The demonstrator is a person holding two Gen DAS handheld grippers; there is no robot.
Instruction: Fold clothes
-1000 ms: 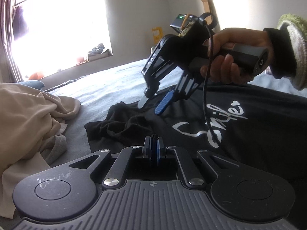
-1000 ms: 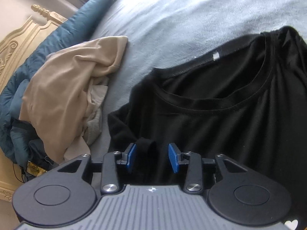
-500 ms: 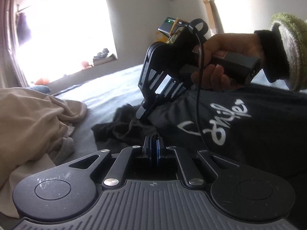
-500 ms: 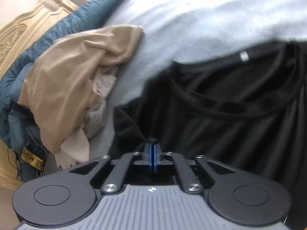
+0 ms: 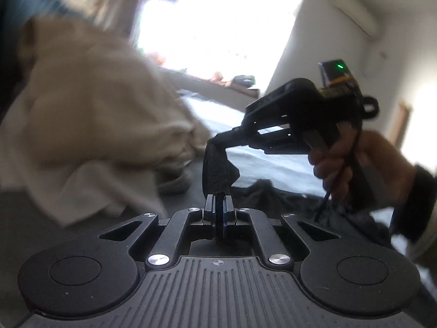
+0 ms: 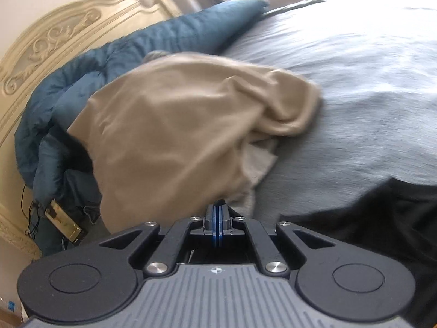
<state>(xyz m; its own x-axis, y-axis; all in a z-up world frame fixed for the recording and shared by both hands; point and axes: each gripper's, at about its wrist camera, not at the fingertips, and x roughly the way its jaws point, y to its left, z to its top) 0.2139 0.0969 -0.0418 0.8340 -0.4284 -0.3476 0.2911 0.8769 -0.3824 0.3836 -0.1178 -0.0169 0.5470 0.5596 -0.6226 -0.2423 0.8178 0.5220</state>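
Note:
A black T-shirt (image 5: 218,164) lies on the grey bed, with one part lifted as a taut strip. In the left wrist view my left gripper (image 5: 220,195) is shut on the strip's lower end. My right gripper (image 5: 235,132), held by a hand (image 5: 368,164), is shut on the strip's upper end, above and slightly to the right of the left one. Seen from the right wrist, the right gripper (image 6: 218,205) has its blue pads together, and the black T-shirt (image 6: 382,213) trails off to the lower right. The picture is blurred by motion.
A crumpled beige garment (image 6: 177,123) lies just left of both grippers, over a pale grey piece. Behind it lie a blue duvet (image 6: 136,46) and a carved cream headboard (image 6: 54,35). A phone with cables (image 6: 64,224) lies at the left. The grey bedsheet (image 6: 355,82) spreads to the right.
The right gripper closed on the shirt's edge, then lifted and swung it towards the beige garment. The left gripper, shut throughout, rolled and moved along, so the cloth now stretches between both.

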